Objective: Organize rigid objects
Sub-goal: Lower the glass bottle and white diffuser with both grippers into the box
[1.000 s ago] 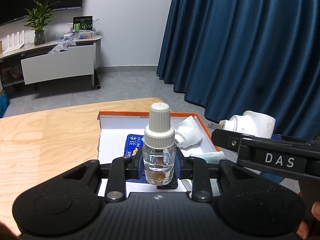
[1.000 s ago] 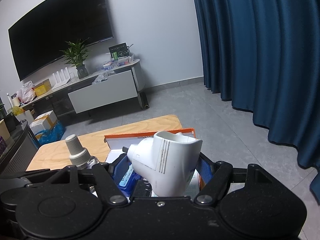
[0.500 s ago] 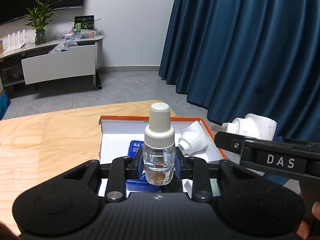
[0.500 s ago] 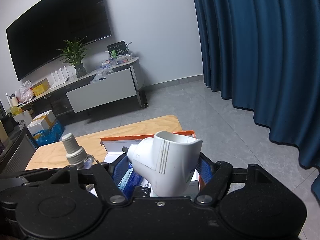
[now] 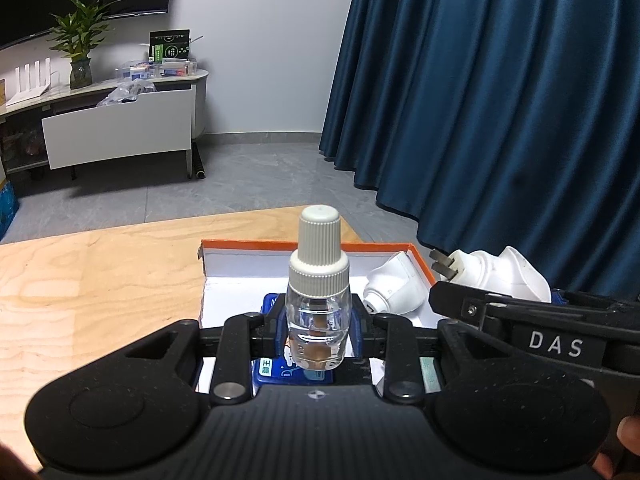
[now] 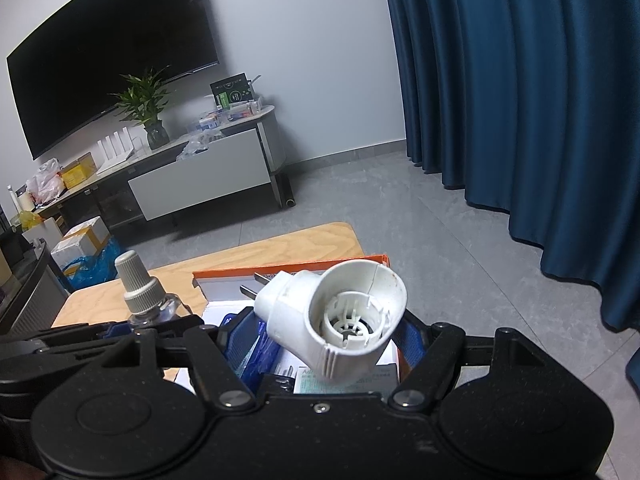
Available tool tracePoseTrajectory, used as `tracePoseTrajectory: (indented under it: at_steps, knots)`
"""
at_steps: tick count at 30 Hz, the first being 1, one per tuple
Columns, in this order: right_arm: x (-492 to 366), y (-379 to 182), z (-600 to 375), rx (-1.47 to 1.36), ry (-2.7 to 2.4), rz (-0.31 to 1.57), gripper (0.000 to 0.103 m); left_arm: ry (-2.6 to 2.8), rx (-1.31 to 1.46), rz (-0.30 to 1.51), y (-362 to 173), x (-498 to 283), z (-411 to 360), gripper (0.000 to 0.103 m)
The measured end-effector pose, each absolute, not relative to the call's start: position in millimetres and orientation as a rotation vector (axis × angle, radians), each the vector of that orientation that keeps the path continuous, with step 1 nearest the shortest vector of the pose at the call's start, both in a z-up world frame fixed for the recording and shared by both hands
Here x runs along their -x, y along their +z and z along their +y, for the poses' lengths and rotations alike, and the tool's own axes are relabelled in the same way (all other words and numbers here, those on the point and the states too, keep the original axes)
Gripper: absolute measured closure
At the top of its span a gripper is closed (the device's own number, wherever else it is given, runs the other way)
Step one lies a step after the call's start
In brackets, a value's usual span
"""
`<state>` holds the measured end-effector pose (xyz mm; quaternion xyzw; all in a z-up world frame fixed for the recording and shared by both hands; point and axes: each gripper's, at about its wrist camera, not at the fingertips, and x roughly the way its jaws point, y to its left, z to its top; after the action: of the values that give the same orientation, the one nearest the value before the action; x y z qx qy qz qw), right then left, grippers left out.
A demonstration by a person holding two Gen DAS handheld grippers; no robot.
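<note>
My left gripper (image 5: 319, 330) is shut on a clear liquid bottle (image 5: 318, 312) with a ribbed grey-white cap and holds it upright above an orange-rimmed white box (image 5: 304, 245). My right gripper (image 6: 320, 344) is shut on a white plug-in heater (image 6: 340, 314), tilted so its round socket opening faces the camera. The heater also shows in the left wrist view (image 5: 504, 272), right of the bottle. The bottle shows in the right wrist view (image 6: 146, 300) at the left. A second white heater (image 5: 394, 286) and a blue packet (image 5: 276, 364) lie in the box.
The box sits at the far right end of a light wooden table (image 5: 80, 292). Beyond the table's edge is grey floor (image 5: 248, 196), a dark blue curtain (image 5: 500, 120) at the right, and a white TV cabinet (image 5: 116, 132) at the back left.
The right gripper has turned the heater so its open socket now faces the camera. Both grippers have risen slightly above the box. The bottle stays upright in the left gripper.
</note>
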<state>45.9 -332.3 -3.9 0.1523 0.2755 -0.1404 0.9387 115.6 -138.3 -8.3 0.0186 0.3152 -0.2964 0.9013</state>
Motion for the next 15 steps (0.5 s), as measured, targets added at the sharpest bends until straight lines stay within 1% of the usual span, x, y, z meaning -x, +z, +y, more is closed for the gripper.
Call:
tracePoseTrajectory:
  at_steps: [15]
  knots:
    - [-50.7,-6.7,-333.7,-0.312,-0.288,0.567,0.017,-0.610,-0.046,0.660,-11.2,-122.4,-143.8,0.073]
